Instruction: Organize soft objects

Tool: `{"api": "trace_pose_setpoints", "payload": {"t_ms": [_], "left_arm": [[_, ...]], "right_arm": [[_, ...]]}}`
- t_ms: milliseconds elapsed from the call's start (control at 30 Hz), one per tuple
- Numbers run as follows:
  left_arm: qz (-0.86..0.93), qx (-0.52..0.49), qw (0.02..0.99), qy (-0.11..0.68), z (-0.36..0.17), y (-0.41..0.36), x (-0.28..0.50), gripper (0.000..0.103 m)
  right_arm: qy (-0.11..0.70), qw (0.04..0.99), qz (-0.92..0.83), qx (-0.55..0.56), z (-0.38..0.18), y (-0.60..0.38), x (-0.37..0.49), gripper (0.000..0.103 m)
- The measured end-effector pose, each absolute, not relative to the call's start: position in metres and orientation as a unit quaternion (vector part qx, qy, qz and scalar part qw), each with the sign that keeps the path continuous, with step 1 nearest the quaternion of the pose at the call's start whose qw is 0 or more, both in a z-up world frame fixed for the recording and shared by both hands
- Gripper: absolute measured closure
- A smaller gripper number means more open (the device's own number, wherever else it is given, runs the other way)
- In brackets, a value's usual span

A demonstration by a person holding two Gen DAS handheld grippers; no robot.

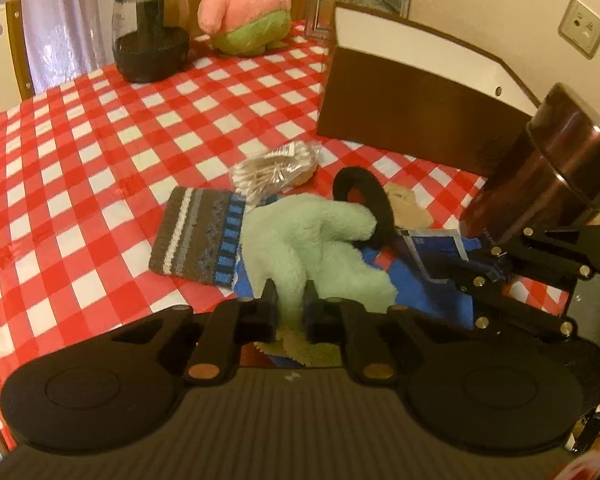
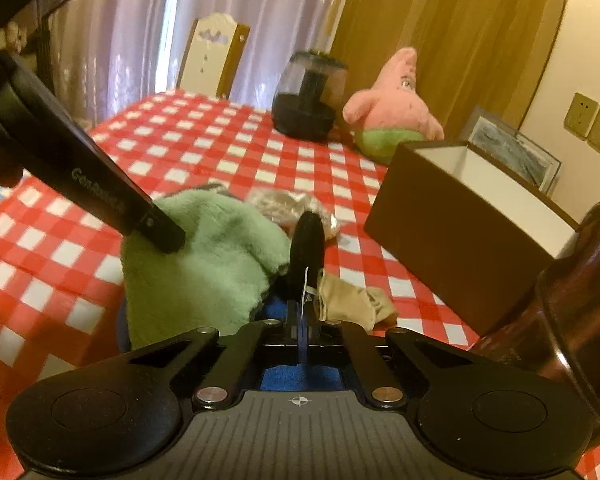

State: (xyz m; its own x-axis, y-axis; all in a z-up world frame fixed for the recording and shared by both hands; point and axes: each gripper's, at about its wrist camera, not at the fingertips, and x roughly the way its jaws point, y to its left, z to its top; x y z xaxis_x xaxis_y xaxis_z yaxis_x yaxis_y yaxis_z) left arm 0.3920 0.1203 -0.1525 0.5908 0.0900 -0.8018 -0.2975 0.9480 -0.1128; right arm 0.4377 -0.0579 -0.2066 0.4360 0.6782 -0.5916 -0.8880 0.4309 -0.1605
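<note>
My left gripper [image 1: 291,300] is shut on a fluffy light green cloth [image 1: 320,244] and holds it over a pile of soft things; the cloth also shows in the right wrist view [image 2: 216,256]. My right gripper [image 2: 302,330] is shut on a thin blue-edged item beside a black fuzzy ring [image 2: 306,248], which also shows in the left wrist view [image 1: 360,200]. Under the cloth lie a blue cloth [image 1: 432,292], a brown striped knit piece [image 1: 200,236] and a beige sock [image 2: 352,300]. A brown open box [image 2: 472,220] stands to the right.
A red-checked tablecloth [image 1: 140,140] covers the table. A pink star plush [image 1: 244,8] and a dark glass jar [image 1: 152,28] stand at the far side. A bag of cotton swabs [image 1: 276,168] lies beyond the pile. A dark brown cylinder [image 1: 548,172] stands near the right edge.
</note>
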Motion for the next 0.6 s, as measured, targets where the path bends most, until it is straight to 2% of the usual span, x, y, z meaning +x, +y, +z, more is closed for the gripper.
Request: {"api": "trace_pose_setpoints", "payload": {"t_ms": [600], "left_arm": [[0.094, -0.084, 0.916, 0.38, -0.081, 0.082, 0.36, 0.094]], "right_arm": [[0.258, 0.822, 0.502, -0.074, -0.128, -0.133, 0.427, 0.103]]}}
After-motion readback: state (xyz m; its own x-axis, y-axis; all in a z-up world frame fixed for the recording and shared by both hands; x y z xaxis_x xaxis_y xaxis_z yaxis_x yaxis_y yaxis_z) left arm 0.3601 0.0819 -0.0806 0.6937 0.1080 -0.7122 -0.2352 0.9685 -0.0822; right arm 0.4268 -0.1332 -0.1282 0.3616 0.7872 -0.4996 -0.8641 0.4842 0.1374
